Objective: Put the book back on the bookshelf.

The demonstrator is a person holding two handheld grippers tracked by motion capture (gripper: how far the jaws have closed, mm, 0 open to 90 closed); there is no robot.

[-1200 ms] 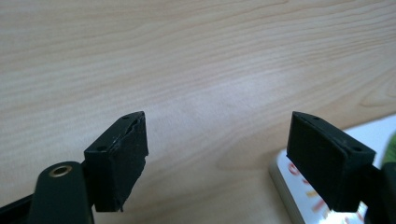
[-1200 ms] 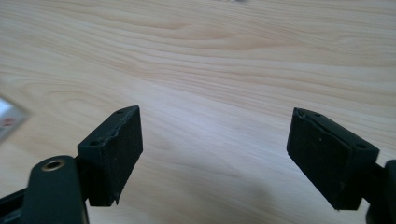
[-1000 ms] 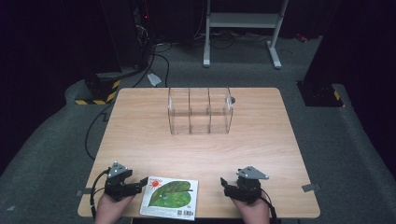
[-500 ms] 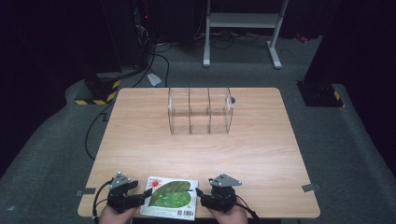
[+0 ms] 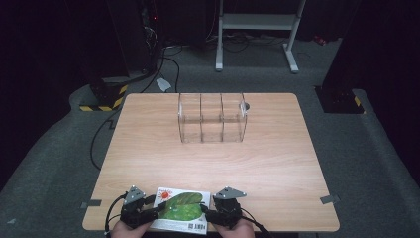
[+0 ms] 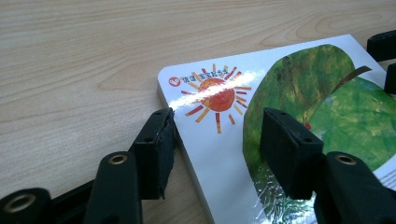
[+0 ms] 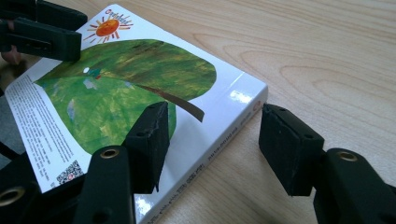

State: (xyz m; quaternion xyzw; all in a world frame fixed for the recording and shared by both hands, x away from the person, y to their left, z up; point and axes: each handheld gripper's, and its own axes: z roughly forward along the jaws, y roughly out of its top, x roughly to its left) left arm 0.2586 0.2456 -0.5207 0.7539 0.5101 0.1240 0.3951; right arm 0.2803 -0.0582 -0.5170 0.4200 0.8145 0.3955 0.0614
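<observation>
From the high view, a picture book [image 5: 181,216] lies flat at the near edge of the wooden bench [image 5: 213,163], between the left claw [image 5: 148,214] and the right claw [image 5: 208,214]. Each claw comes at a short side of the book. Well beyond both claws, toward the far side of the bench, stands a clear divided organiser [image 5: 212,118]; the gripper views do not take it in.

The left gripper view gives the detail that the high view blurs. The left claw [image 6: 217,140] straddles the book's edge [image 6: 243,140] near the corner with the orange sun: one jaw sits on the bare bench against the side of the book, the other hangs over the green leaf on the cover. Its jaws have just been closing, with the book's edge between them, yet they stand apart and a gap shows on the cover side.

The right gripper view shows the spine, which the left gripper view hides. The right claw [image 7: 212,147] brackets that spine corner [image 7: 140,93]: one jaw over the cover, the other over bare bench just beside the spine, clear of it. These jaws have also just been closing but stand apart. The left claw's jaws [image 7: 42,32] show at the book's far end.
</observation>
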